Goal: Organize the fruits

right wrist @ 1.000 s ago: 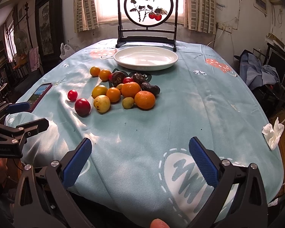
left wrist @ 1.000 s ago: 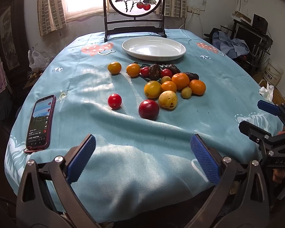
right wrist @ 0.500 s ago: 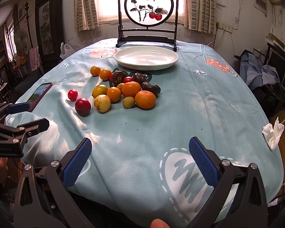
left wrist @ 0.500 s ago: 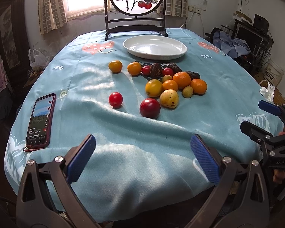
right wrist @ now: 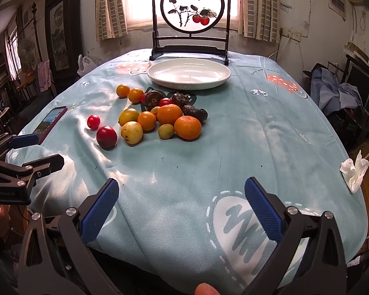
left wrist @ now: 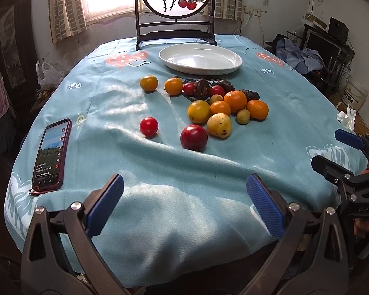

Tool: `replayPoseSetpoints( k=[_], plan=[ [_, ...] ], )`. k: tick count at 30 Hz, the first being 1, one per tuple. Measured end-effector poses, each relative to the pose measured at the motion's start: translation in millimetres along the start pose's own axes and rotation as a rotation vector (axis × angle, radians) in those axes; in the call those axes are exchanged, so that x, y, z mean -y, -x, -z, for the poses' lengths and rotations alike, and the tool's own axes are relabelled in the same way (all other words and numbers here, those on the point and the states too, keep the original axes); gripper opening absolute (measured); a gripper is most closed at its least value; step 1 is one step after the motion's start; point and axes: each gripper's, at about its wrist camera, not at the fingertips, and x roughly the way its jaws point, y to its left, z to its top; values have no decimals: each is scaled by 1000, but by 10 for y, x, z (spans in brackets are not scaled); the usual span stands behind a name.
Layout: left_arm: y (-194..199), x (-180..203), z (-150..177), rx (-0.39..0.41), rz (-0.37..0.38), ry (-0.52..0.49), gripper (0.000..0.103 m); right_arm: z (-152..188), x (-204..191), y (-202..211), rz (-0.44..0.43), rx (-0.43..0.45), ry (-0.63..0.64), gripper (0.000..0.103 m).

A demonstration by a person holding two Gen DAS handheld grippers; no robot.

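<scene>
A heap of fruit lies mid-table on the blue cloth: oranges (left wrist: 235, 100) (right wrist: 187, 127), a dark red plum (left wrist: 193, 137) (right wrist: 106, 136), a yellow speckled fruit (left wrist: 219, 125) (right wrist: 131, 132), small red tomatoes (left wrist: 148, 126) (right wrist: 93, 121) and dark wrinkled fruits (left wrist: 201, 88) (right wrist: 153, 99). An empty white plate (left wrist: 200, 58) (right wrist: 189, 73) stands behind them. My left gripper (left wrist: 184, 205) is open and empty near the table's front edge. My right gripper (right wrist: 182, 207) is open and empty, also at the front edge, right of the left one.
A phone (left wrist: 52, 154) (right wrist: 52, 120) lies at the left edge. A framed round painted screen (left wrist: 176, 7) (right wrist: 192, 17) stands behind the plate. A crumpled tissue (right wrist: 354, 172) lies at the right edge. Furniture and clothes crowd the room's right side.
The left wrist view has crept slightly forward and the fruit sits a little lower in it. The right gripper has hardly moved. Both stay open.
</scene>
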Motion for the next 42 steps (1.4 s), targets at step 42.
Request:
replayPoseSetpoints(
  k=[42],
  plan=[
    [-620, -361, -213, 42, 187, -31, 84, -689, 453, -1376, -163, -147, -120, 67]
  ],
)
